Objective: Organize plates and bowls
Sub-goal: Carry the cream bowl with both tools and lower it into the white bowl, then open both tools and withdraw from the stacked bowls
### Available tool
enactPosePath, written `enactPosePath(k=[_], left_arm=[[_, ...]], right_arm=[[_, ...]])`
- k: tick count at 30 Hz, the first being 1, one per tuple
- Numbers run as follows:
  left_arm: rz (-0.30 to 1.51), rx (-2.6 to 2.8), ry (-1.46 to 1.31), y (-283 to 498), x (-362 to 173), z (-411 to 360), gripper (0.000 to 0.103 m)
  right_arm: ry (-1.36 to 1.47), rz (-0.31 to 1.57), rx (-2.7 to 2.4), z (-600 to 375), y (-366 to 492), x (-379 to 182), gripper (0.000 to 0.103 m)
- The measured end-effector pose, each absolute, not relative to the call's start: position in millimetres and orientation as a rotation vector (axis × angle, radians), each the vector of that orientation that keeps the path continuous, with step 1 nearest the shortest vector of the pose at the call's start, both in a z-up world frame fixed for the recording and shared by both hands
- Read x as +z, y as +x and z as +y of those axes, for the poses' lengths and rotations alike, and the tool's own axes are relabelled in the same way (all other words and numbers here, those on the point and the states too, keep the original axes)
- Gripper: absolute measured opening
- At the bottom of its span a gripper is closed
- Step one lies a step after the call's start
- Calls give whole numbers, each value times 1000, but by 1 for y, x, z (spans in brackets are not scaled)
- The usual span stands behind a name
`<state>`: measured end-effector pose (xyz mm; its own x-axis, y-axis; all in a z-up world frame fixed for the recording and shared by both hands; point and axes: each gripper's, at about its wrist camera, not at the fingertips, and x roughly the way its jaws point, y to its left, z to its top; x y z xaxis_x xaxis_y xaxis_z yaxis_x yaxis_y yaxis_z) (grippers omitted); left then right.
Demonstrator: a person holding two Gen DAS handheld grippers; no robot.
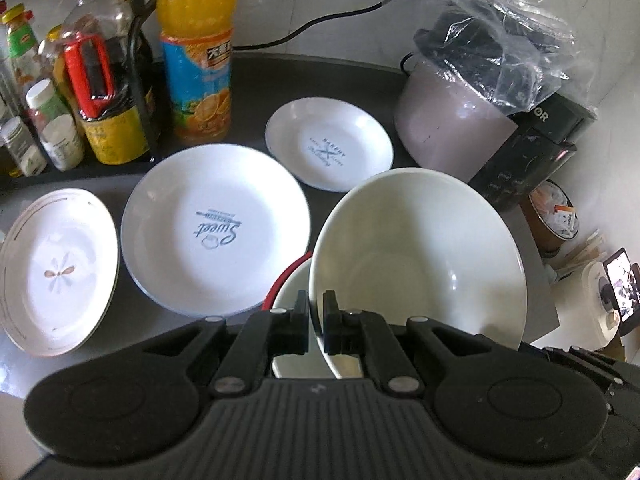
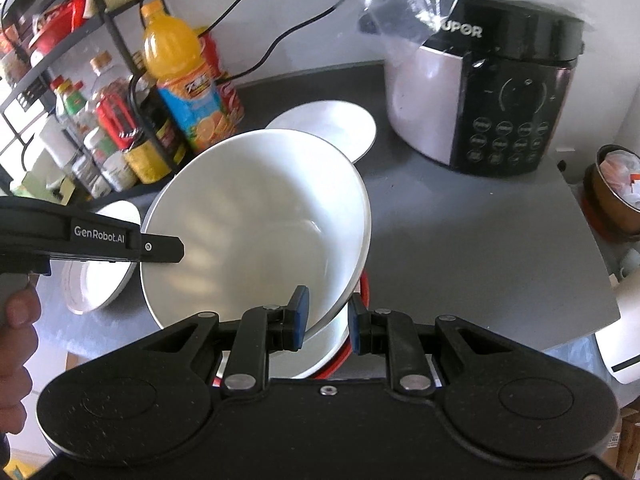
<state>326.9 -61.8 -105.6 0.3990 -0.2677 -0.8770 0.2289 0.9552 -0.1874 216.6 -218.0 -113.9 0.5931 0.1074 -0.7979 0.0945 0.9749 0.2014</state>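
My left gripper [image 1: 316,312] is shut on the rim of a large white bowl [image 1: 420,252], held tilted above a smaller red-rimmed bowl [image 1: 290,284]. The large bowl also shows in the right wrist view [image 2: 256,224], with the left gripper's finger [image 2: 160,246] on its left rim. My right gripper [image 2: 326,316] is open, its jaws on either side of the bowl's near rim, over the red-rimmed bowl [image 2: 352,312]. Three white plates lie on the grey counter: a "Sweet" plate [image 1: 216,228], a "Bakery" plate [image 1: 328,144] and a flower-pattern plate [image 1: 56,268].
An orange juice bottle [image 1: 198,48] and a rack of sauce bottles [image 1: 92,80] stand at the back left. A rice cooker [image 2: 480,96] under a plastic bag stands at the back right. The counter's right edge [image 2: 592,248] drops off to a bin [image 2: 616,192].
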Motion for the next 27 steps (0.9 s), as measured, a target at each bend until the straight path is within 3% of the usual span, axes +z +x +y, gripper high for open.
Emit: enactPosePath(k=[21, 27], left_arm=[[1222, -226, -69, 317, -137, -50, 6], [1233, -181, -72, 317, -142, -51, 6]], right_arm=[[168, 1036, 124, -215, 229, -131, 22], [145, 1036, 178, -217, 232, -131, 32]])
